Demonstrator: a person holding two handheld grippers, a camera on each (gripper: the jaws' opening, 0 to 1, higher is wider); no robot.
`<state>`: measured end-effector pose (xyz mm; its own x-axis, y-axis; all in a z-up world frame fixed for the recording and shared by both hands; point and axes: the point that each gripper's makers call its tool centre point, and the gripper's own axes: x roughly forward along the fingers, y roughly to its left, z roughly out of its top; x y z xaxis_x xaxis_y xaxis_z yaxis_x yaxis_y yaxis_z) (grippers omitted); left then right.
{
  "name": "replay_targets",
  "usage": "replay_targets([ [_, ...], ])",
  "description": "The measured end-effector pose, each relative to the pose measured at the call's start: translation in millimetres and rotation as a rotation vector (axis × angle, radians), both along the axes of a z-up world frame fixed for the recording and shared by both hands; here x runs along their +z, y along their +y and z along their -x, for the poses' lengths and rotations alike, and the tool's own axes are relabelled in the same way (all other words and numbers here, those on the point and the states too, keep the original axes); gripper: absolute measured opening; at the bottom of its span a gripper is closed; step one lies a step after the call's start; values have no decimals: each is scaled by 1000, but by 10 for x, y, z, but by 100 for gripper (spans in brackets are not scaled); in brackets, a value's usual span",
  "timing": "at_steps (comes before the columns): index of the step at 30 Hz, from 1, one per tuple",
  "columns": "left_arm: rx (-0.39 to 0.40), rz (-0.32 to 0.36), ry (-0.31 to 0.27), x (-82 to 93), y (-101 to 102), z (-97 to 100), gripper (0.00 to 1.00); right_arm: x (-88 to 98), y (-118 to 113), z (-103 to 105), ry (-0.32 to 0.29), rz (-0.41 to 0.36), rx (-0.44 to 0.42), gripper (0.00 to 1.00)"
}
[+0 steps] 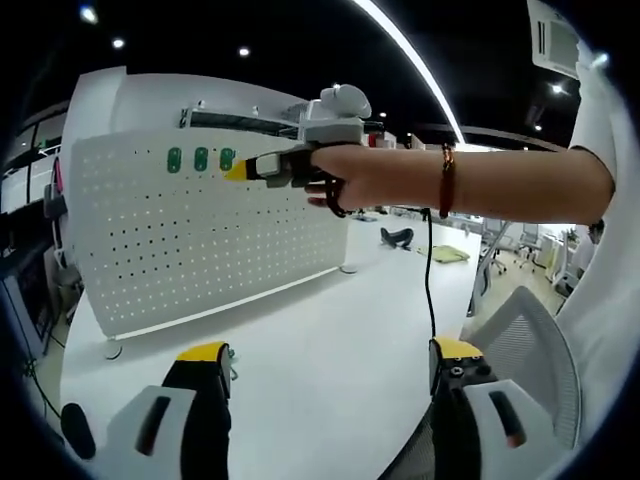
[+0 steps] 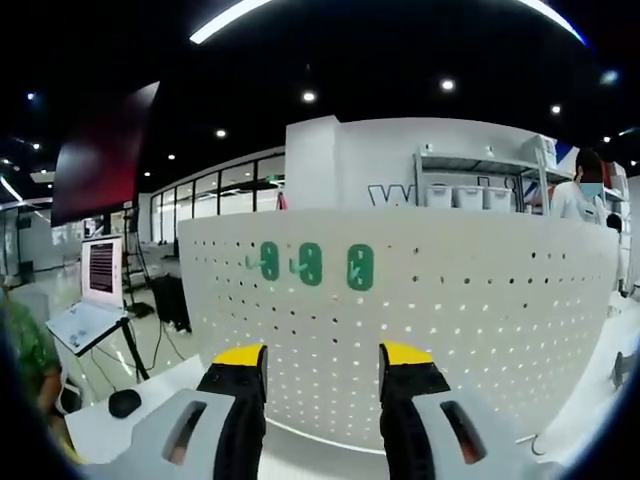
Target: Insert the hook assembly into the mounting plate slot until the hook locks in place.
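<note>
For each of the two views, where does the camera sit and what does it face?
Left gripper view: rides on the left gripper, low over the white table, facing the pegboard; the person's arm holds the right gripper up to it.
Right gripper view: rides on the right gripper, facing the pegboard straight on, jaws apart.
Shared: the pegboard and its three green hooks.

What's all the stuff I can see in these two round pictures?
pegboard panel: one, white, upright on the table.
green hooks: three, green, in a row near the panel's top.
table: one, white, under the panel.
laptop: one, open, on a stand left of the panel.
mesh chair: one, grey, beside the table.
left gripper: yellow-tipped, open, empty.
right gripper: yellow-tipped, open, facing the panel.
person's arm: one, beaded bracelet at the wrist.
</note>
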<state>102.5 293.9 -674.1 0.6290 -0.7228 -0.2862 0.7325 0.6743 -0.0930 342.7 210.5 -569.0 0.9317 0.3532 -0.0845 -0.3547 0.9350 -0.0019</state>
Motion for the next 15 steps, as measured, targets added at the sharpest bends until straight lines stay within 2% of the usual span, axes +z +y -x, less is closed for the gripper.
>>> replay_targets([
  [9,0,-3,8,5,-18,-6,83,-37,-11,122,6,-6,37,49],
  [11,0,-4,8,21,-17,-20,83,-19,7,151,-8,-12,56,51],
  [13,-4,-12,4,34,-15,-34,83,42,31,196,-49,-42,89,52],
  [15,-4,-11,-5,69,-14,-44,82,16,12,236,-42,-37,100,52],
])
